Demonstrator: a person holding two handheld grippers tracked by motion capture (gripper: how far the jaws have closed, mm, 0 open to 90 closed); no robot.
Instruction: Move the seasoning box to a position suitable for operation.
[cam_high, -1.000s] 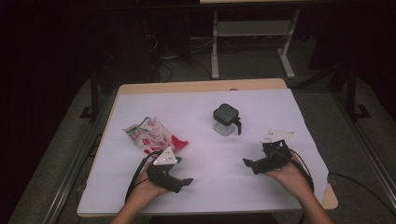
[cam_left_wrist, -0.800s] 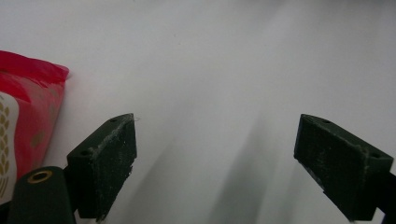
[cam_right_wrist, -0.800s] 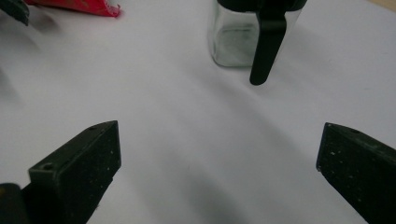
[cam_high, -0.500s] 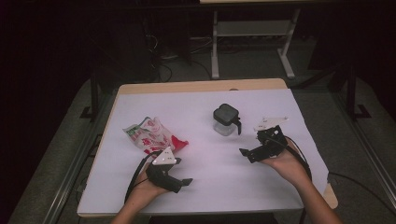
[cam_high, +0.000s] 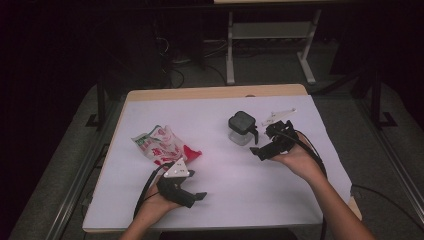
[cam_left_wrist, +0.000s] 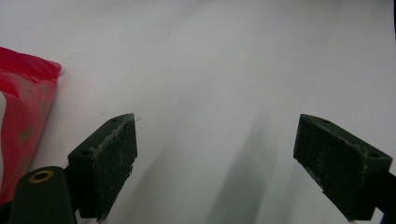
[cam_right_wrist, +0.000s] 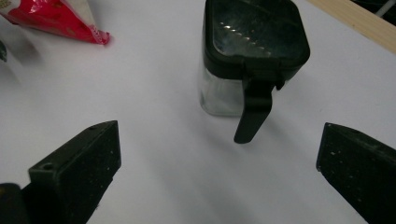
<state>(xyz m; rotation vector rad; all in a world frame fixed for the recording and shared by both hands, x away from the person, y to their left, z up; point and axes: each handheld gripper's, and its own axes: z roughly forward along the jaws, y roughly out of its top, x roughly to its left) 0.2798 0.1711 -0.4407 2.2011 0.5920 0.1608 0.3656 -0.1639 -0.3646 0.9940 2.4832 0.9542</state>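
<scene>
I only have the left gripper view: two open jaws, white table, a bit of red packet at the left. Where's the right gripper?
Observer: In the high view the right gripper sits just right of a clear jar with a black lid, jaws pointing toward it.
Operator: Holding it?
Observer: No. In the right gripper view the jaws stand wide apart, the jar ahead of them, untouched.
Operator: Jar lid on?
Observer: Yes, the lid is shut, and a black handle hangs down its side toward the gripper.
Operator: How big is my packet?
Observer: The red and white packet lies crumpled just beyond the left gripper.
</scene>
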